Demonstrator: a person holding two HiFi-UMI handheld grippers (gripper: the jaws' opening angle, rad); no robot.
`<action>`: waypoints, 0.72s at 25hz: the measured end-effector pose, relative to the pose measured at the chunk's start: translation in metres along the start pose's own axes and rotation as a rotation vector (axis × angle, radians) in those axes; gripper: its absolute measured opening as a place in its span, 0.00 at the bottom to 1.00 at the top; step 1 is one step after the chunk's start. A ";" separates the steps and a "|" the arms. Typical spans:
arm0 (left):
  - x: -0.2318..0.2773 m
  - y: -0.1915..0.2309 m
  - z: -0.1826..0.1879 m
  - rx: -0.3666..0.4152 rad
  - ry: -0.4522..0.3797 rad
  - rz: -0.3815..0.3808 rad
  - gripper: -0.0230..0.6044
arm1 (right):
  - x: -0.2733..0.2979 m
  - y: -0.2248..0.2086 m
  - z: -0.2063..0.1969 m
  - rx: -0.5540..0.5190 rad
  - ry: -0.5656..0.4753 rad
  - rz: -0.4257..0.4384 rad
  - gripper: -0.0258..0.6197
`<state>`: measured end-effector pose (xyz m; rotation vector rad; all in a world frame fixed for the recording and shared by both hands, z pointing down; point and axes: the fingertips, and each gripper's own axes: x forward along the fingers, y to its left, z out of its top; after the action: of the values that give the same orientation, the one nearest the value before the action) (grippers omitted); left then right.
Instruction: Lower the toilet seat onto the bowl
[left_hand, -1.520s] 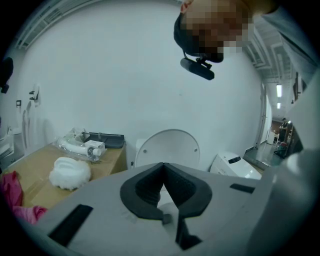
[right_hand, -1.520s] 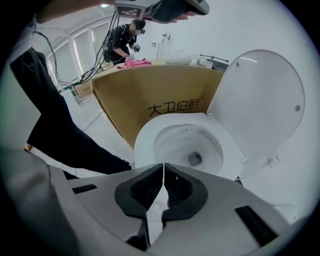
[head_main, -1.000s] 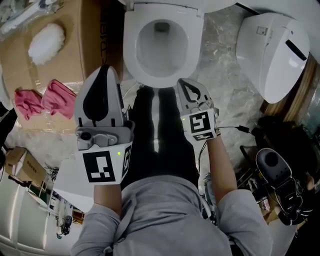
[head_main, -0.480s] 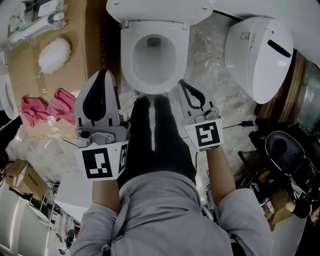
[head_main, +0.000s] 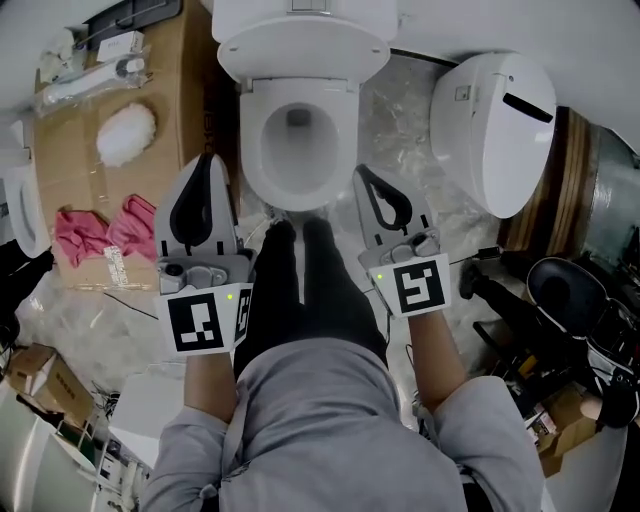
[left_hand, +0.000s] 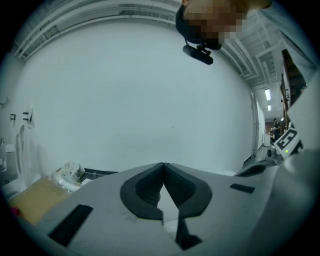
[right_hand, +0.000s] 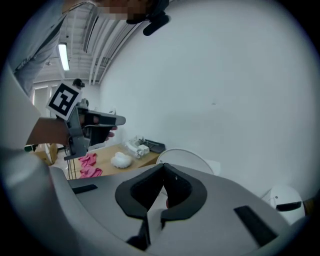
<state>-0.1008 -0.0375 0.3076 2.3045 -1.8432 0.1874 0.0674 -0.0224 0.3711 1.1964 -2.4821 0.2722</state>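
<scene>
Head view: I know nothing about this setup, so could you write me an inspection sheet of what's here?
Surface: marbled floor; a cardboard sheet lies at the left.
Job's things: toilet, bowl open, a white ring flat round it, seemingly the seat, down.
Clutter: pink cloths and a white fluffy pad on the cardboard; a loose toilet lid unit and black gear at the right.
Grippers: left gripper and right gripper both shut, empty, short of the bowl.
Cables: black cable on the floor, right.
Surroundings: plain white wall.
</scene>
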 end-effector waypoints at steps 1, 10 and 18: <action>-0.001 -0.001 0.004 0.001 -0.007 0.000 0.04 | -0.003 -0.002 0.010 -0.002 -0.022 -0.010 0.04; -0.012 -0.003 0.050 0.025 -0.065 -0.004 0.04 | -0.029 -0.018 0.083 -0.046 -0.171 -0.088 0.04; -0.019 -0.009 0.086 0.047 -0.117 -0.010 0.04 | -0.056 -0.028 0.132 -0.069 -0.285 -0.150 0.04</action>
<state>-0.0975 -0.0367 0.2193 2.4040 -1.9003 0.0976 0.0892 -0.0430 0.2277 1.4713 -2.5936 -0.0272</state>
